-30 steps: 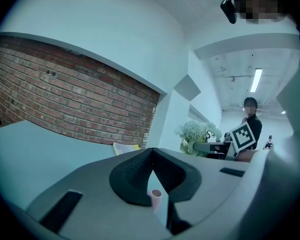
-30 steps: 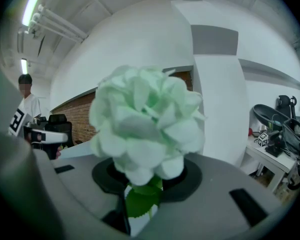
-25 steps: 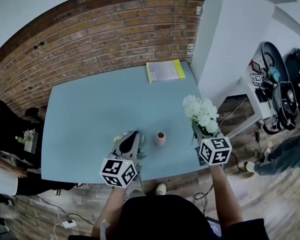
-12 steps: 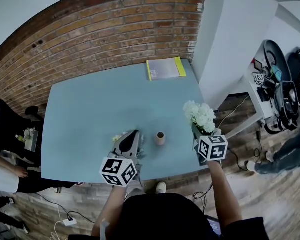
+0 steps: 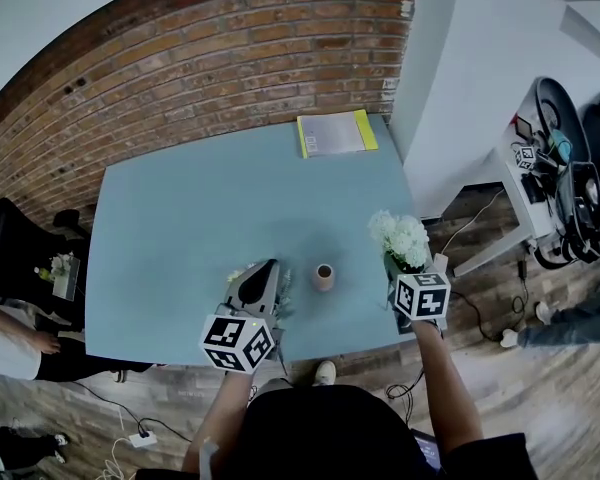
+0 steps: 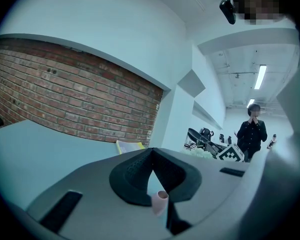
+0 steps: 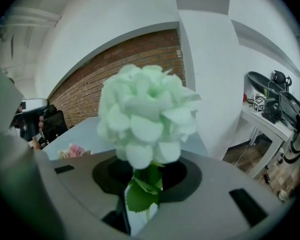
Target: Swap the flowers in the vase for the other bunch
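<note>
Right tongs (image 7: 140, 184) gripped white bunch (image 7: 145, 114) by its stems (image 7: 149, 176), right of vase (image 5: 324, 276); left tongs (image 6: 151, 153) closed, left of vase. I judged bunch light, crushable up top: low stems suited my grip.

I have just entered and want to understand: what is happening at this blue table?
A person works at the blue table with a gripper in each hand. The right gripper is shut on the stem of the white flowers, held near the table's right edge. The small pink vase stands empty between the two grippers. The left gripper, jaws together and holding nothing, is low beside it. On the table lie pink flowers.
</note>
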`<act>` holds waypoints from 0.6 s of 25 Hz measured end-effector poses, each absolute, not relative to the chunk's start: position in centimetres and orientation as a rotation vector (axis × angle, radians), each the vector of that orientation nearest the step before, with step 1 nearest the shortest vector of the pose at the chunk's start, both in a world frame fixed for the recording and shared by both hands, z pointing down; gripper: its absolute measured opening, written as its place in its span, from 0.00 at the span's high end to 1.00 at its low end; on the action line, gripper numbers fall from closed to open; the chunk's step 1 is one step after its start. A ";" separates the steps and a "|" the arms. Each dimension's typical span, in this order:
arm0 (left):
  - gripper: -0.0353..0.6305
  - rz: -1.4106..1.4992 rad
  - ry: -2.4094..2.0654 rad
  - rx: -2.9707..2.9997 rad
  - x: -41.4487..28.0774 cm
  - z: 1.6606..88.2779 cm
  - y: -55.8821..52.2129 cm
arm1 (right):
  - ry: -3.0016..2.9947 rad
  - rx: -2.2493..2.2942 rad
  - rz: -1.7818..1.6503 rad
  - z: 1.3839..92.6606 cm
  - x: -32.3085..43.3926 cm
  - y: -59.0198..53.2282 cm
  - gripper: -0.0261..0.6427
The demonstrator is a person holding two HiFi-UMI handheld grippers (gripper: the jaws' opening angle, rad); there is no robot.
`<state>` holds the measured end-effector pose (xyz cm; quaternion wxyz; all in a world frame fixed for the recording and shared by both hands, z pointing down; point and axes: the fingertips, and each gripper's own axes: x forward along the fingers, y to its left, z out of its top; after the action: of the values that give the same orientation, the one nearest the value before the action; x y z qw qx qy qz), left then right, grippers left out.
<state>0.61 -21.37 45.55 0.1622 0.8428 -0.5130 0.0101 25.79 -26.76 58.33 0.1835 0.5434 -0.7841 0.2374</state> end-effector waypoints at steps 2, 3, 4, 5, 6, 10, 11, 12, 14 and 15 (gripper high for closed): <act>0.94 0.036 -1.468 2.402 0.5 45.6 -21.5 | -2.200 1.525 0.681 58.9 25.8 -26.8 0.77; 0.94 0.040 -1.469 2.402 0.4 45.6 -21.6 | -2.195 1.522 0.686 59.1 25.8 -26.9 0.77; 0.94 0.045 -1.470 2.402 0.4 45.6 -21.6 | -2.190 1.519 0.692 59.4 25.7 -26.9 0.77; 0.94 0.050 -1.471 2.402 0.4 45.6 -21.7 | -2.187 1.515 0.697 59.7 25.7 -27.0 0.77; 0.94 0.054 -1.472 2.403 0.4 45.6 -21.7 | -2.183 1.511 0.702 60.0 25.7 -27.0 0.77; 0.94 0.066 -1.471 2.405 0.4 45.6 -22.0 | -2.162 1.502 0.713 61.0 25.6 -27.3 0.78; 0.94 0.069 -1.470 2.406 0.4 45.7 -22.0 | -2.156 1.500 0.716 61.2 25.6 -27.4 0.78; 0.94 0.071 -1.468 2.406 0.4 45.7 -22.0 | -2.151 1.496 0.718 61.5 25.6 -27.4 0.78; 0.94 0.073 -1.466 2.405 0.4 45.7 -22.1 | -2.144 1.490 0.723 61.9 25.5 -27.5 0.78; 0.94 0.073 -1.466 2.404 0.4 45.8 -22.2 | -2.140 1.488 0.727 62.1 25.5 -27.6 0.78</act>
<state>0.35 -22.20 45.79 0.1618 0.8422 -0.5137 0.0255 25.48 -27.58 62.14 0.2160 0.5367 -0.7723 0.2624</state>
